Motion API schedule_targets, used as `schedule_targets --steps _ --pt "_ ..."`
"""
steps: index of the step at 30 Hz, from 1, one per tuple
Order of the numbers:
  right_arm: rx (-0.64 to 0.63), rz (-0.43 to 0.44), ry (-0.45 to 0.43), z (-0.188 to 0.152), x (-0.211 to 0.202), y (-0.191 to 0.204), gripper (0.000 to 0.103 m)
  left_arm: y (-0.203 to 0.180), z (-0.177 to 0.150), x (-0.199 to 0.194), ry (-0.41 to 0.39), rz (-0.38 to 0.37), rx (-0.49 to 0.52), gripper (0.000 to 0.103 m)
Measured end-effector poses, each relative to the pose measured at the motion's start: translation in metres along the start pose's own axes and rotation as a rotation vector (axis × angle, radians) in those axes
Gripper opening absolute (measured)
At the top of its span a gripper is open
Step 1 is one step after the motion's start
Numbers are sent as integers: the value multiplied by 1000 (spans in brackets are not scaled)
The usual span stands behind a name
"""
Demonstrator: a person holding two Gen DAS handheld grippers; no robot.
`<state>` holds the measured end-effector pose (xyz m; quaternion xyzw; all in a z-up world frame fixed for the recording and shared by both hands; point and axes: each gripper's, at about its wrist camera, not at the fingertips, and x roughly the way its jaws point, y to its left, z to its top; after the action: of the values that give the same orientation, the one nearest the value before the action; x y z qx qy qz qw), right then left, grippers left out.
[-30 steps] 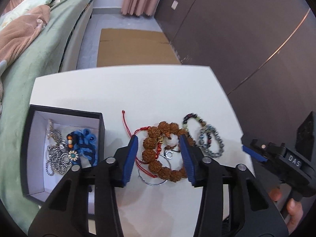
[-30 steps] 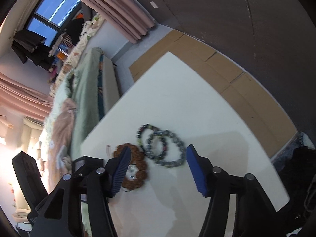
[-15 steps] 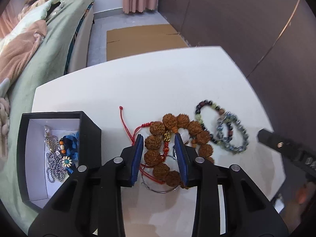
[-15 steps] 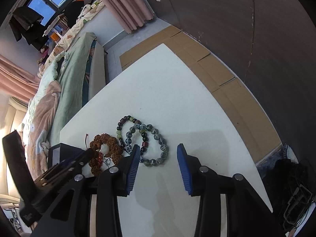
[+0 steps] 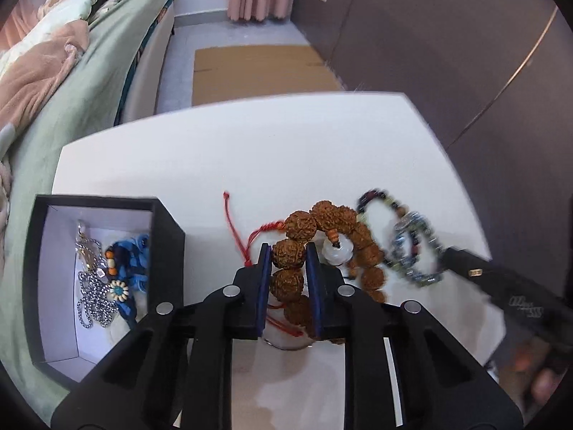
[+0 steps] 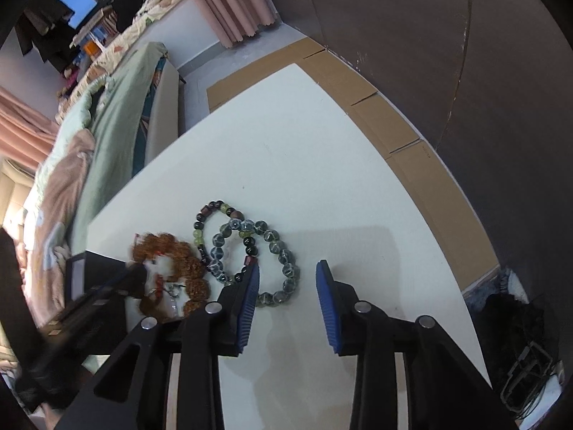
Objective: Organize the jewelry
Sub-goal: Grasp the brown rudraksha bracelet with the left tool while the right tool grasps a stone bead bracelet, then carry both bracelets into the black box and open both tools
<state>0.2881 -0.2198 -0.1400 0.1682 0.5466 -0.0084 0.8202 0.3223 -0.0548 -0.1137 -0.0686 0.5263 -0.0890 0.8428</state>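
My left gripper (image 5: pixel 288 254) is shut on the brown seed-bead bracelet (image 5: pixel 322 215), which has a white ring pendant (image 5: pixel 336 254) and a red cord (image 5: pixel 232 222); part of it seems lifted off the white table (image 5: pixel 250 157). The bracelet also shows in the right wrist view (image 6: pixel 172 251). A black jewelry box (image 5: pixel 168 236) with a white lining stands to the left and holds a silver chain (image 5: pixel 93 294) and a blue knotted piece (image 5: pixel 132 261). My right gripper (image 6: pixel 286 279) is open and empty, just in front of two dark bead bracelets (image 6: pixel 250 251), also in the left wrist view (image 5: pixel 404 243).
A thin metal ring (image 5: pixel 286 344) lies under the left gripper. A bed with green bedding (image 5: pixel 71 82) runs along the table's left side. Cardboard sheets (image 6: pixel 394 122) lie on the floor by the dark wardrobe wall (image 6: pixel 429 36). The table's right edge is near the right gripper.
My left gripper has closed on the brown bracelet and raised part of it. My right gripper has narrowed and moved closer to the dark bead bracelets.
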Motion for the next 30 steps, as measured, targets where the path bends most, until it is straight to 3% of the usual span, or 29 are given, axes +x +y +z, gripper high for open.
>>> schedule_targets --steps 6,9,10,16,20,25,30 --pt "-102 -141 -6 -1 12 26 29 -2 1 -20 -38 -119 -14 20" --pt "-155 -234 -16 -5 15 39 21 -2 1 -32 -61 -157 -11 19" --pt "-159 -232 -17 -6 15 39 12 -2 1 -36 -72 -167 -11 20" --pt "-109 -136 -39 -4 1 30 8 8 2 -70 -155 -204 -18 19" --pt "-31 36 -66 -4 -14 23 8 17 1 -90 -201 -223 -28 19" --pt "46 189 -131 -4 -38 20 8 26 -1 -110 -258 -214 -28 20" --pt "55 257 -178 -8 -53 37 8 45 -3 -128 -292 -217 -47 20"
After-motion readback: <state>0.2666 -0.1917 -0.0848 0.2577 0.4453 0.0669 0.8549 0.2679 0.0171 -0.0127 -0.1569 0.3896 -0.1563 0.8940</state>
